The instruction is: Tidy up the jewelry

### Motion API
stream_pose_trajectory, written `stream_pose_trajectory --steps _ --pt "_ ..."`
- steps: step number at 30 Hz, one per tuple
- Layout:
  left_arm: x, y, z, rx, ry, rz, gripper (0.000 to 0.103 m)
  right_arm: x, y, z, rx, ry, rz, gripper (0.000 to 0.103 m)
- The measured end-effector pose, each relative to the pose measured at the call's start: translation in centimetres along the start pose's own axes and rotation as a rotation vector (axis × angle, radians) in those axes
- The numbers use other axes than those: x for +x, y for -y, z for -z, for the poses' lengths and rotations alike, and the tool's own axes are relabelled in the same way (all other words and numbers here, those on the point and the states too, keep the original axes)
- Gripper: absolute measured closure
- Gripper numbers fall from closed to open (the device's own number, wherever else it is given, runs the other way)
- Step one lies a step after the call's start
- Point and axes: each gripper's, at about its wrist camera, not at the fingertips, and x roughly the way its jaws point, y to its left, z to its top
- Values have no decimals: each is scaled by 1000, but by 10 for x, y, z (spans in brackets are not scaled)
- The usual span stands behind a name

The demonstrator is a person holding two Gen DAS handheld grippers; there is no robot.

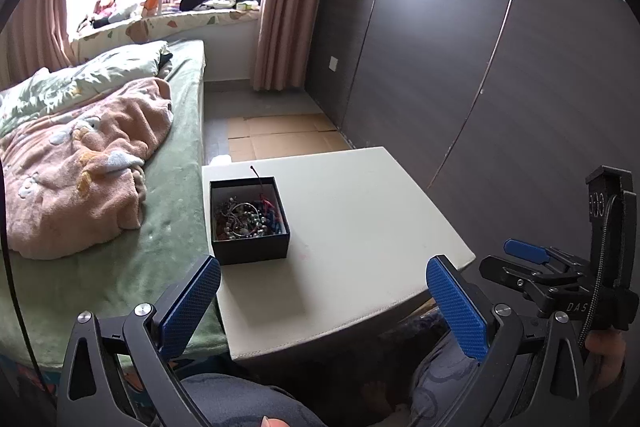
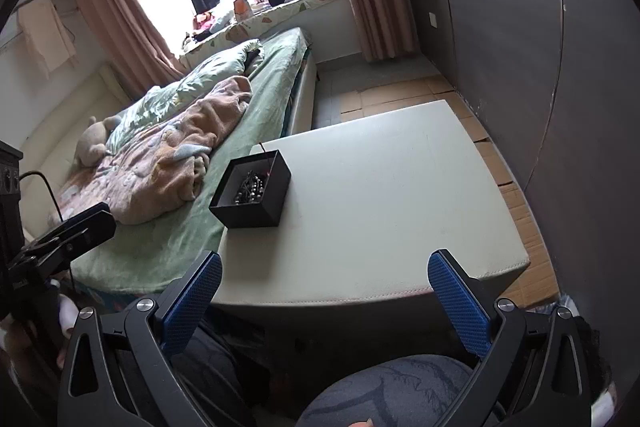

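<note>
Both grippers hover low at the bottom of their frames, short of the white table (image 1: 360, 227): the left gripper (image 1: 324, 301) and right gripper (image 2: 326, 297) each hold 2 blue fingers spread wide, gripping nothing. At frame centre-left, the black jewelry box (image 1: 249, 219) sits open on the table's left edge beside the bed (image 1: 172, 227), with tangled jewelry (image 1: 246, 219) inside.

- A white table (image 1: 360, 219) beside the bed carries one open black box (image 1: 249, 221) near its left edge.
- Jewelry (image 1: 244, 217) fills the box.
</note>
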Motion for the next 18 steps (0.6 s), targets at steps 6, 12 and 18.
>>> stream_pose_trajectory --steps 6,12,18 --pt "-4 0 7 13 38 -26 0 -13 1 7 -14 20 12 0" --pt "4 -3 19 31 67 -22 0 -18 0 12 -22 58 3 0" --pt "9 -1 28 48 75 -36 0 -20 -2 15 -28 71 -5 0"
